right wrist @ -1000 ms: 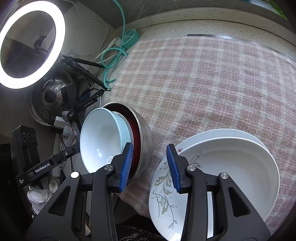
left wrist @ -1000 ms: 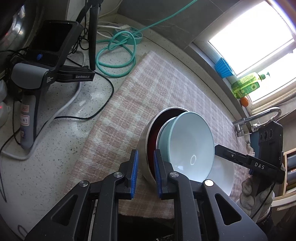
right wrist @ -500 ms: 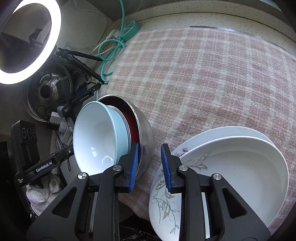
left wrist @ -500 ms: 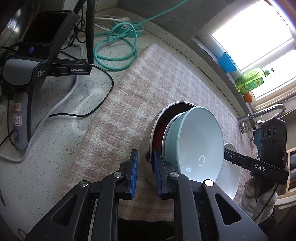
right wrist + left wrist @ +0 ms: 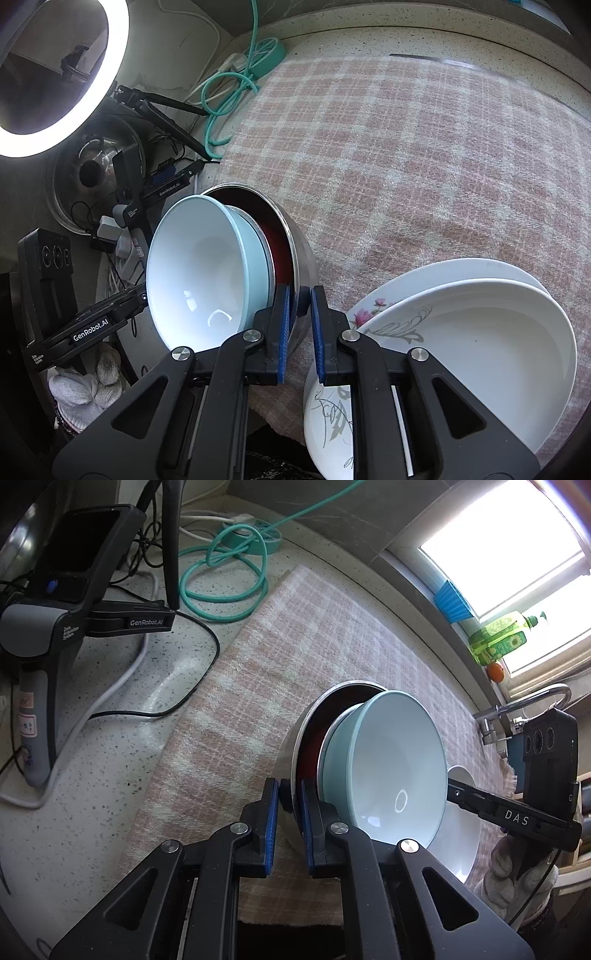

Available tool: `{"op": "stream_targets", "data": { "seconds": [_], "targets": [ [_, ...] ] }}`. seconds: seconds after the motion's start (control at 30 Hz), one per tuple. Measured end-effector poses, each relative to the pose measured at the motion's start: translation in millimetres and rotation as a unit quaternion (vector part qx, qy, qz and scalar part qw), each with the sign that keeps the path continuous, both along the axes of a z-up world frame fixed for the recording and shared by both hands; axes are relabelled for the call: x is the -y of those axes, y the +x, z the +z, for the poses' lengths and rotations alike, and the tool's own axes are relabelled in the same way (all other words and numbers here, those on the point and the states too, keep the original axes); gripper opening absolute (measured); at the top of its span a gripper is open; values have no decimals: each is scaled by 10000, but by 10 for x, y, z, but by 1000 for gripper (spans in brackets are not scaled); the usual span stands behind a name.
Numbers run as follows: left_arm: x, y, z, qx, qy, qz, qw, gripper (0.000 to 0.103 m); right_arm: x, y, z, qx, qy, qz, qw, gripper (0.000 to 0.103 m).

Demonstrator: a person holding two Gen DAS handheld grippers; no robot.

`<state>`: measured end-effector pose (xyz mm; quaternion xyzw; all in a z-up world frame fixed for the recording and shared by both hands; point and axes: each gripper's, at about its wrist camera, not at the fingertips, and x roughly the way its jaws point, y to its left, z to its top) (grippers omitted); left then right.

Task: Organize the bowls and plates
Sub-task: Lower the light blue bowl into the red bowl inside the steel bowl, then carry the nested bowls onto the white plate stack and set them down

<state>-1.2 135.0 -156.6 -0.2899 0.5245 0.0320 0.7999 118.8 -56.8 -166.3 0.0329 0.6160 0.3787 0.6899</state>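
My left tool [image 5: 290, 814] is clamped on the rim of the steel bowl [image 5: 290, 753], and my right tool [image 5: 299, 325] has just closed on that same rim. The pale blue bowl [image 5: 195, 273] is nested inside, tilted above the checked cloth [image 5: 424, 155], beside two white plates [image 5: 491, 347].

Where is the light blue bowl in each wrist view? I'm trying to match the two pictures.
Left wrist: light blue bowl right of centre, nested in the steel bowl.
Right wrist: light blue bowl left of centre, in the same steel bowl.
Shared landmark: coiled green cable.
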Motion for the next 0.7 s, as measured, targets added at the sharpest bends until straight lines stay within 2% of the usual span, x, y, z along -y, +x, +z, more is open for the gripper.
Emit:
{"op": "stream_targets", "data": {
  "seconds": [0.37, 0.7],
  "targets": [
    [27, 6, 90, 83, 123, -6, 9999, 8, 37, -10, 69, 92, 24, 22, 10000, 12],
    [182, 2, 435, 391, 208, -161, 9989, 9, 315, -55, 409, 245, 188, -116, 9995, 12]
  ]
}}
